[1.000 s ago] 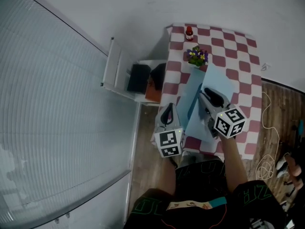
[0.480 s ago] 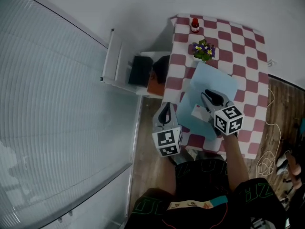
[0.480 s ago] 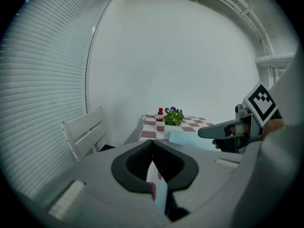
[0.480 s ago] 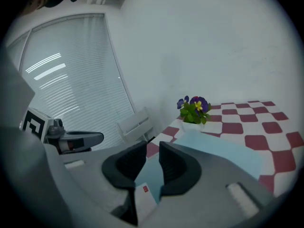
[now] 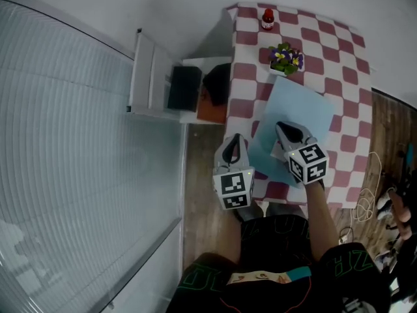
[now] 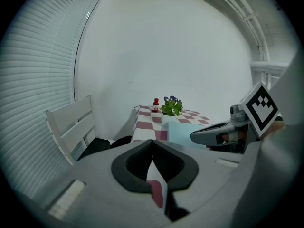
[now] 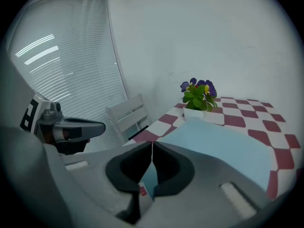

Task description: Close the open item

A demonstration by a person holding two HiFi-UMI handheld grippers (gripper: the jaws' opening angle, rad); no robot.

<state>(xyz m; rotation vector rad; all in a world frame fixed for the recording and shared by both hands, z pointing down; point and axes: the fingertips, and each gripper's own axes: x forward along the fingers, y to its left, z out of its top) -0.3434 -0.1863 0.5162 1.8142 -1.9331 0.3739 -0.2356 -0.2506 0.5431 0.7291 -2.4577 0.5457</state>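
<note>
folder has dropped flat since earlier; right hand-held gripper now pressed together.

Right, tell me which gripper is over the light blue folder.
The right gripper, jaws closing shut: it is above the light blue folder, while the left gripper hangs at the table's left edge, off the folder.

A plain white wall fills the far side. White slatted blinds cover the window at left. A white wooden slatted chair stands on brown plank floor, just left of a red-and-white checked table.
</note>
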